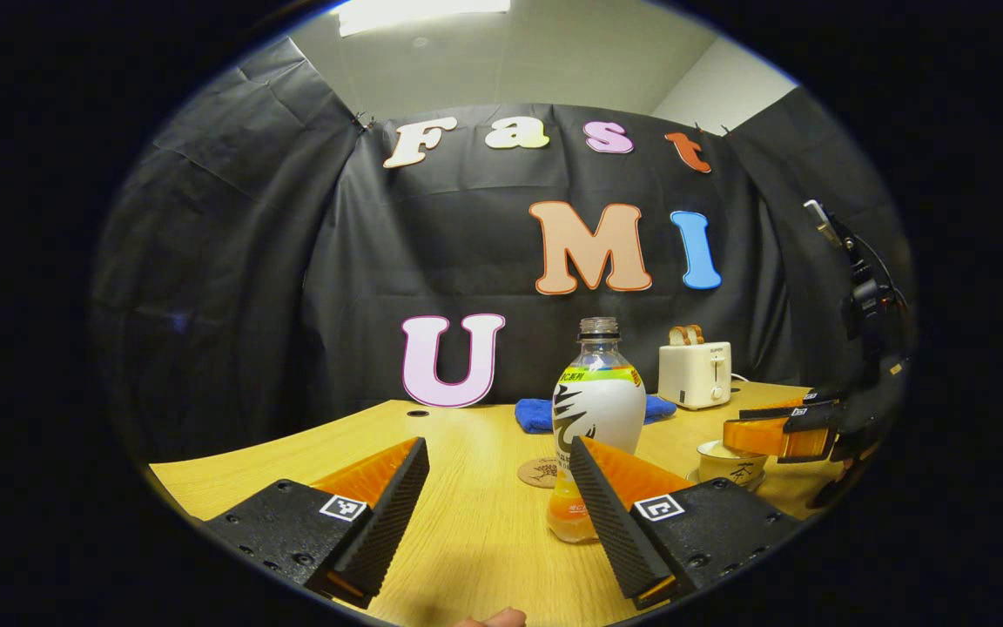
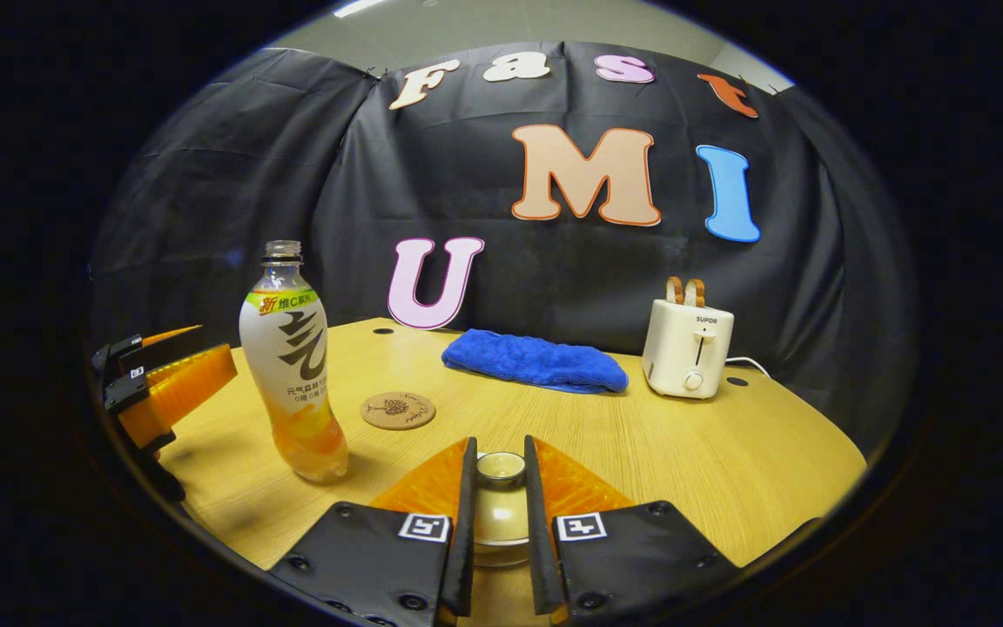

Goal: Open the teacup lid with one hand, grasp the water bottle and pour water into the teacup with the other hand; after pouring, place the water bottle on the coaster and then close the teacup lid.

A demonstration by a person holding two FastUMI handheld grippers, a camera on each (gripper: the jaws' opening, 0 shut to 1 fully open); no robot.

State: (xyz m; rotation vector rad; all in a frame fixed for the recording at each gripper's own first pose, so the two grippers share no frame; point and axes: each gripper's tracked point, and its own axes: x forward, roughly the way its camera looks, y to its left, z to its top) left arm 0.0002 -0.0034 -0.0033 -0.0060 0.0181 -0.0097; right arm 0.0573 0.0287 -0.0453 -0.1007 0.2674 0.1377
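Observation:
A clear bottle (image 1: 599, 409) with a white label and orange drink at its base stands upright on the wooden table (image 1: 467, 540). My left gripper (image 1: 497, 448) is open just short of it, and its right finger overlaps the bottle's lower part. A round cork coaster (image 1: 541, 472) lies behind the bottle on the left. At the right, my right gripper (image 1: 735, 424) hovers over the cream teacup (image 1: 732, 470). In the right gripper view my right gripper (image 2: 499, 453) is shut on the lid's knob (image 2: 501, 468), with the bottle (image 2: 292, 383), coaster (image 2: 397, 410) and left gripper (image 2: 216, 348) at the left.
A blue cloth (image 2: 536, 361) lies folded at the back of the table. A white toaster (image 2: 687, 348) with bread in it stands at the back right, its cord trailing right. The table's curved front edge runs close below both grippers.

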